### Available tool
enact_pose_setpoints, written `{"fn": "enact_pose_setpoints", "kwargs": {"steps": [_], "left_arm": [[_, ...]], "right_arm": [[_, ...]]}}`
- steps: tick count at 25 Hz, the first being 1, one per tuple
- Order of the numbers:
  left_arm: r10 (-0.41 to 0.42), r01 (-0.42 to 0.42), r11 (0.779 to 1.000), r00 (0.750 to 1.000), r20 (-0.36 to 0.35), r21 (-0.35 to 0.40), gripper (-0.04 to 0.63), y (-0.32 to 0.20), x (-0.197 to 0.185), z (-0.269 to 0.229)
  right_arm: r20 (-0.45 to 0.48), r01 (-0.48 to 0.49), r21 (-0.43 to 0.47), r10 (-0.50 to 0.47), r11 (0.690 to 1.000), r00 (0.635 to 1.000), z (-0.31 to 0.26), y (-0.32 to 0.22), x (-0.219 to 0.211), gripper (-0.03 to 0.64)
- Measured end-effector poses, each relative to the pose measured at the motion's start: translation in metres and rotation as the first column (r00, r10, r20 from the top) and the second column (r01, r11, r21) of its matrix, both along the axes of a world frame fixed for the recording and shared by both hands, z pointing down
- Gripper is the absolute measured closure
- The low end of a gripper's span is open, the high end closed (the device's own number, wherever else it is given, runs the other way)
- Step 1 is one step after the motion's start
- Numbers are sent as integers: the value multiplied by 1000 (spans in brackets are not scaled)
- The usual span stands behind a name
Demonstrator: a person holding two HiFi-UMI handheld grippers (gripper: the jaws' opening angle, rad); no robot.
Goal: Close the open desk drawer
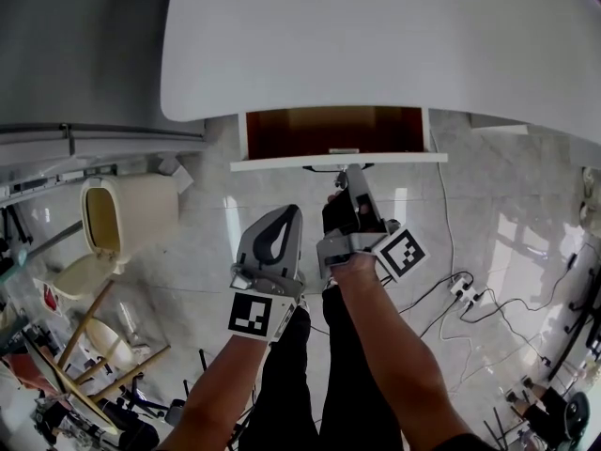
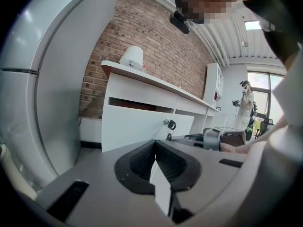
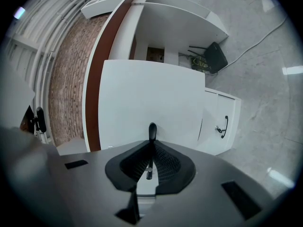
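Observation:
Under the white desk top [image 1: 376,36] the drawer [image 1: 329,132] stands pulled out, its brown inside showing behind a white front panel [image 1: 282,163]. My right gripper [image 1: 349,172] reaches up to the middle of that panel. In the right gripper view the gripper [image 3: 151,148] is shut on the thin black drawer handle [image 3: 152,130], with the white front [image 3: 142,98] filling the space behind it. My left gripper [image 1: 285,216] hangs back, below and left of the drawer, touching nothing. Its jaws [image 2: 155,151] are shut and empty. From there the drawer front [image 2: 137,124] shows a key [image 2: 169,124].
A cream bin [image 1: 122,214] with its lid open stands on the floor to the left, with wooden legs [image 1: 94,346] below it. A power strip and cables [image 1: 463,289] lie to the right. A cabinet door with a black handle [image 3: 223,126] sits beside the drawer.

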State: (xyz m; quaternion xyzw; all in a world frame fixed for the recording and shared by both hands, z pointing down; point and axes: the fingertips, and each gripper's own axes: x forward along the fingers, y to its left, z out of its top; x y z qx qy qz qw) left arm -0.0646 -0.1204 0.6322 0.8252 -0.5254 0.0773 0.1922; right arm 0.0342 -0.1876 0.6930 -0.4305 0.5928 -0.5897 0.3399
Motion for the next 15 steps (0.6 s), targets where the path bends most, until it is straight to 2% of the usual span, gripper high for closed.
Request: {"fn": "enact_pose_setpoints", "kwargs": {"steps": [8,15], "left_arm": [[1,-2,1000,1000,16,25,588,-5,2,-1],[-19,19,1000,1000,-7,12,588,-13,4,-3]], "right_arm": [[19,-25,8,25,1000,1000,0,-15,4,577],[32,-22,14,22,1000,999,-1,-37,-2,577]]}}
